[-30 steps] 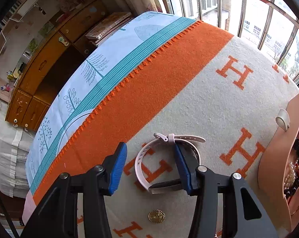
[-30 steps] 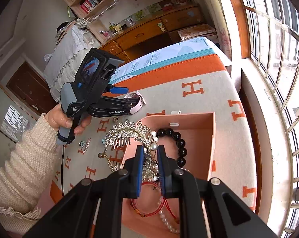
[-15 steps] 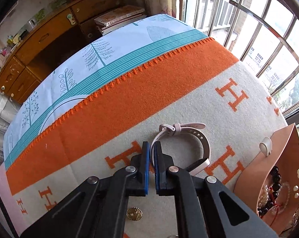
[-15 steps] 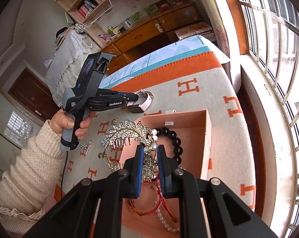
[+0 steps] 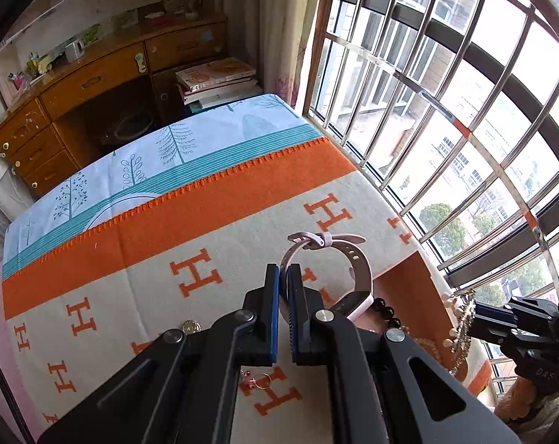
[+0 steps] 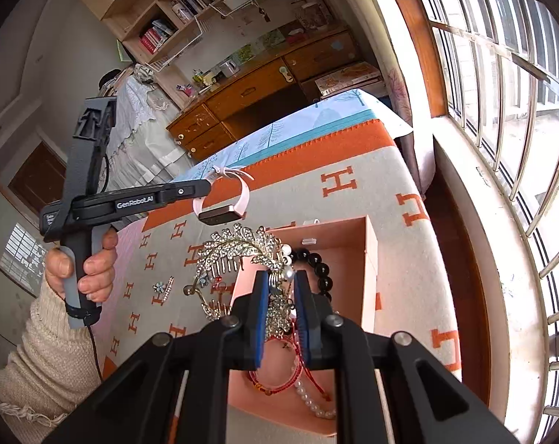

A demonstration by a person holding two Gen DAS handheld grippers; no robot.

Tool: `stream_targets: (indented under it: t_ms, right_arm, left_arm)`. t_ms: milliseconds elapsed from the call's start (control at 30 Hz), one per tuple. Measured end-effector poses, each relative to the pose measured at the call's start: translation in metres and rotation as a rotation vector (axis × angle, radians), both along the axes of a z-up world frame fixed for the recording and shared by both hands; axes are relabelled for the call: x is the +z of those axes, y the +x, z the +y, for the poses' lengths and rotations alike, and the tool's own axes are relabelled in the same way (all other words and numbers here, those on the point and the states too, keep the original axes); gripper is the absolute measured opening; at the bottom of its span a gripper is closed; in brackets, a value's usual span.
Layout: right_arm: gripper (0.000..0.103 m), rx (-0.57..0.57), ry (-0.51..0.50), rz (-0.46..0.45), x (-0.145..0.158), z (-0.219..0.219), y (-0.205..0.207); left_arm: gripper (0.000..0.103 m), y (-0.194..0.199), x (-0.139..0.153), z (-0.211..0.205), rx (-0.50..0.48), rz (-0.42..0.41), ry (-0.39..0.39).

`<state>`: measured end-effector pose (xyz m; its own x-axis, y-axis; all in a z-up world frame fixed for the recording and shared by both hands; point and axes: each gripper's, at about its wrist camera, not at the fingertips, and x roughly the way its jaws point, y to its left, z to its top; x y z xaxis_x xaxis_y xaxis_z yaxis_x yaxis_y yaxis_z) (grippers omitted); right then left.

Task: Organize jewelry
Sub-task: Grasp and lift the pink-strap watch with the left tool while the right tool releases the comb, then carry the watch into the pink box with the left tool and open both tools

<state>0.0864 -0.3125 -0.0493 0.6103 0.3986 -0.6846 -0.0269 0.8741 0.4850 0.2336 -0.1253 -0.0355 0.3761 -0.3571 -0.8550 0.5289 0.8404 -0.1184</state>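
Left gripper (image 5: 284, 281) clamped on the strap of the pink smartwatch (image 6: 224, 199), held in the air above the blanket (image 6: 353, 185) near the pink box (image 6: 368, 259). Right gripper (image 6: 281, 288) pinches the rhinestone hair comb (image 6: 242, 246) (over the box's left wall).

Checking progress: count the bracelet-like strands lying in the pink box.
3 visible: a black bead bracelet farthest in, a red cord bracelet nearest the camera, and a pearl strand beside it. The right gripper and its rhinestone comb may hide more.
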Motion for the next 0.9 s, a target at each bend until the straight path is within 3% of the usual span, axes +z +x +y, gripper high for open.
stream_targets:
  t_ms: [167, 333, 500, 733, 800, 900]
  right_arm:
    - [0.014, -0.068, -0.009, 0.004, 0.000, -0.012, -0.012]
    - [0.014, -0.078, -0.013, 0.003, 0.002, -0.015, -0.022]
    - [0.014, -0.030, -0.047, 0.014, 0.001, -0.003, -0.031]
    - [0.014, 0.024, -0.087, 0.104, -0.025, 0.013, -0.033]
    - [0.014, 0.036, -0.090, 0.126, -0.032, 0.017, -0.031]
    - [0.014, 0.052, -0.103, 0.147, -0.039, 0.024, -0.027]
  left_arm:
    - [0.002, -0.044, 0.007, -0.017, -0.076, 0.003, -0.028]
    - [0.002, -0.075, -0.015, -0.039, -0.101, 0.012, 0.007]
    - [0.003, -0.062, -0.048, -0.048, -0.050, 0.033, 0.036]
    - [0.004, -0.052, -0.082, -0.046, -0.021, 0.095, 0.002]
    - [0.010, -0.056, -0.082, -0.043, -0.019, 0.088, -0.023]
    - [0.031, -0.067, -0.074, -0.037, -0.015, 0.063, -0.065]
